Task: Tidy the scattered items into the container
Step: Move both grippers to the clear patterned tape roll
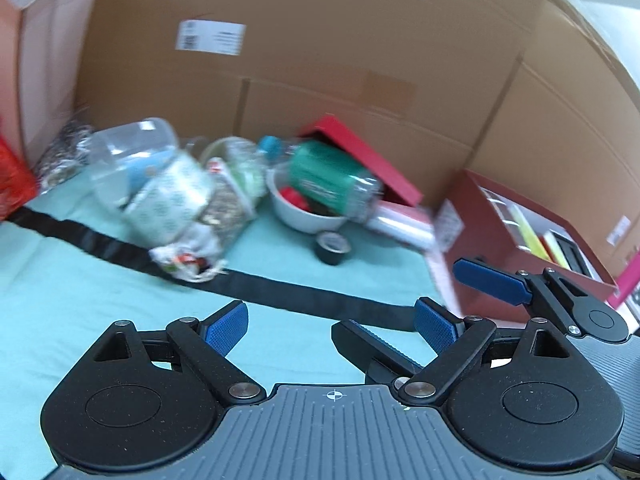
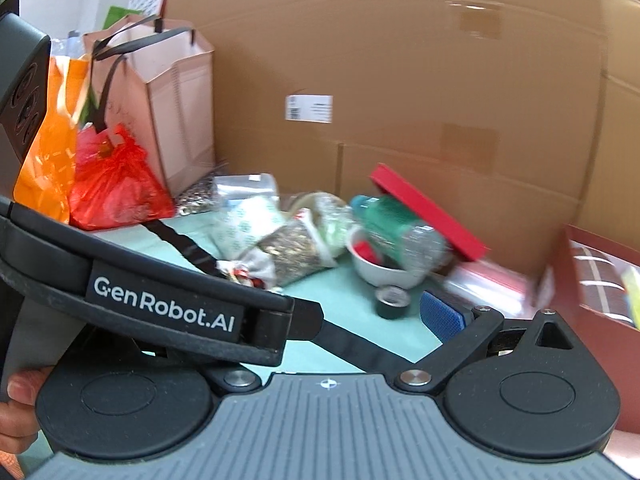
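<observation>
A heap of items lies on a teal cloth against a cardboard wall: a clear plastic jar (image 1: pixel 136 160), a patterned cup (image 1: pixel 176 196), a bag of seeds (image 1: pixel 228 204), a white bowl (image 1: pixel 304 212) with a green-labelled bottle (image 1: pixel 336 180) across it, a red lid (image 1: pixel 360 152) and a black tape roll (image 1: pixel 332 246). A dark red box (image 1: pixel 520 252) stands at the right. My left gripper (image 1: pixel 332 328) is open and empty, well short of the heap. My right gripper (image 2: pixel 340 312) is open; the left gripper's body (image 2: pixel 160 300) hides its left finger.
A black strap (image 1: pixel 280 288) crosses the cloth in front of the heap. A paper bag (image 2: pixel 172 92), an orange bag (image 2: pixel 52 140) and a red plastic bag (image 2: pixel 116 180) stand at the left. Cardboard walls (image 1: pixel 320 60) close the back and right.
</observation>
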Tool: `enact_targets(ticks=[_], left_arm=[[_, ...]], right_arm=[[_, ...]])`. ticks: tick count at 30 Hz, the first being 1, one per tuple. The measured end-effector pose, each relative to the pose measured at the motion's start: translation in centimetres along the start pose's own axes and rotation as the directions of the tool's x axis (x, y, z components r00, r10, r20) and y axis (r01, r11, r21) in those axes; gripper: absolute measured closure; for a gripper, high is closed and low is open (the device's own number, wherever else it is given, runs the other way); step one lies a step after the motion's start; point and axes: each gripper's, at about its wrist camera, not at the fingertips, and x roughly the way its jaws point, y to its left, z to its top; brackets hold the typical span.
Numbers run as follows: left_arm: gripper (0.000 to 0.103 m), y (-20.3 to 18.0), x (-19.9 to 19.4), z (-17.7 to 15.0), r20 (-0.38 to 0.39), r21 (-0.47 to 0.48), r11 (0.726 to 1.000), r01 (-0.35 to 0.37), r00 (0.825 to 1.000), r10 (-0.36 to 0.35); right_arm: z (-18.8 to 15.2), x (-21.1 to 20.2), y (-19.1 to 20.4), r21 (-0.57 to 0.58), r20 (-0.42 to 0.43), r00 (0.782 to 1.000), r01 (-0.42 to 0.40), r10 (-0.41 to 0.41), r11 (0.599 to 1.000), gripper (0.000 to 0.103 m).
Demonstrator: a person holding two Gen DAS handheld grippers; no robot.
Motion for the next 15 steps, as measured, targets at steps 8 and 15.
enact_targets(ticks=[8,15], left_arm=[[0.008,5.1,0.1,1.8,0.027,-0.037,0.999,-0.03,0.999,0.031],[0.022,9.1,1.5,4.6,0.036,-0.041,0.997,-0.068,0.997,0.07]], right_arm=[[1.5,3.8,2.3,-0.002,-0.021,1.0,-0.009,0.009,1.0,0.004],[3.0,7.3,3.5,0.003,-0.045,0.999,-0.015,0.016,1.0,0.009]])
